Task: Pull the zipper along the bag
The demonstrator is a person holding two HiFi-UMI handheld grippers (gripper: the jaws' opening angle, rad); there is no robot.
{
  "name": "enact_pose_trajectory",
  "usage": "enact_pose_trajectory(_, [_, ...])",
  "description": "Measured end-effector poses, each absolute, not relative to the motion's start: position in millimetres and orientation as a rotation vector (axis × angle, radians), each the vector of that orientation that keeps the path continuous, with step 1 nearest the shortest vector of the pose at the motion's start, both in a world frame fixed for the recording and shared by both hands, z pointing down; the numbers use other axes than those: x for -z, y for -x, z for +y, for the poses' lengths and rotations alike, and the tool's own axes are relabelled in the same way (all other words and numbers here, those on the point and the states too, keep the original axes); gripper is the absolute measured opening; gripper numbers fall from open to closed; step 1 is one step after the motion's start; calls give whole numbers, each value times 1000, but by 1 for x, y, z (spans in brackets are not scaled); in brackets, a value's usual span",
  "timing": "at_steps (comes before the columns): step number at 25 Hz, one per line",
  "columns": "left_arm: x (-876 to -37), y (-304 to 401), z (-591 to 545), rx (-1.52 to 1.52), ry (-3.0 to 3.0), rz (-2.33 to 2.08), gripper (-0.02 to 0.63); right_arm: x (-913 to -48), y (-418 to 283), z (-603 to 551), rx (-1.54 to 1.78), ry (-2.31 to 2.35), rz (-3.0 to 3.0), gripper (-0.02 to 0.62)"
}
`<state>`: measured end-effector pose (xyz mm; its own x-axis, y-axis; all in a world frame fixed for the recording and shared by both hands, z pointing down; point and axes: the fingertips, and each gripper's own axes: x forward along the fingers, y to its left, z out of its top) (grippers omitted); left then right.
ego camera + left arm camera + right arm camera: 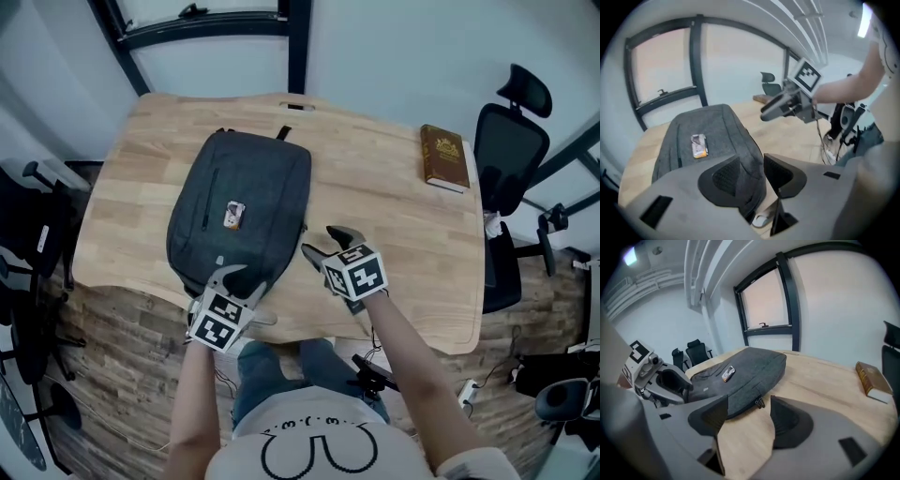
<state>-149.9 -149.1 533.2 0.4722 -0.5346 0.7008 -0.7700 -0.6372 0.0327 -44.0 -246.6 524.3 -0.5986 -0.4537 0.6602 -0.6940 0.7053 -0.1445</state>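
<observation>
Left tongs (pixel 752 172) and right tongs (pixel 749 416) both hang open and empty by the grey bag (pixel 242 211) lying flat on the worktop (pixel 394 234), so I'd pin its near corner with the left and pinch the zipper pulls (pixel 760 402) squarely before dragging along the seam.
</observation>
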Motion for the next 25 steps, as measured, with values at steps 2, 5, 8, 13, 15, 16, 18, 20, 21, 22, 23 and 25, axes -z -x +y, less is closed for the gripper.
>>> enact_pose_trajectory(2, [-506,156,-164,-824,-2377,-1278,146,-505,36,-240,-495,-895,-2339,330])
enact_pose_trajectory(5, [-462,169,-175,-635,-2341,-1579,58,-470,23,-231,-412,-953,-2409,220])
enact_pose_trajectory(8, [-421,177,-172,-481,-2305,-1821,23,-433,11,-226,-326,-1024,-2478,98])
enact_pose_trajectory(13, [-371,177,-158,-364,-2289,-2060,21,-374,-1,-214,-157,-1099,-2584,52])
enact_pose_trajectory(15, [-358,175,-153,-340,-2289,-2104,20,-351,-4,-206,-82,-1128,-2615,52])
enact_pose_trajectory(16, [-353,175,-151,-336,-2294,-2117,20,-340,-6,-202,-51,-1144,-2630,52])
enact_pose_trajectory(18, [-340,175,-148,-320,-2310,-2140,20,-318,-9,-194,5,-1174,-2657,52])
enact_pose_trajectory(20, [-326,177,-148,-288,-2328,-2166,20,-299,-12,-189,62,-1203,-2676,52])
enact_pose_trajectory(21, [-318,177,-147,-269,-2336,-2178,20,-291,-15,-187,86,-1219,-2682,52])
enact_pose_trajectory(22, [-312,178,-146,-251,-2345,-2188,20,-284,-17,-184,104,-1235,-2686,52])
enact_pose_trajectory(23, [-305,179,-145,-236,-2355,-2196,20,-279,-19,-182,117,-1252,-2690,52])
enact_pose_trajectory(25, [-294,180,-140,-213,-2379,-2207,20,-272,-21,-176,130,-1283,-2693,52])
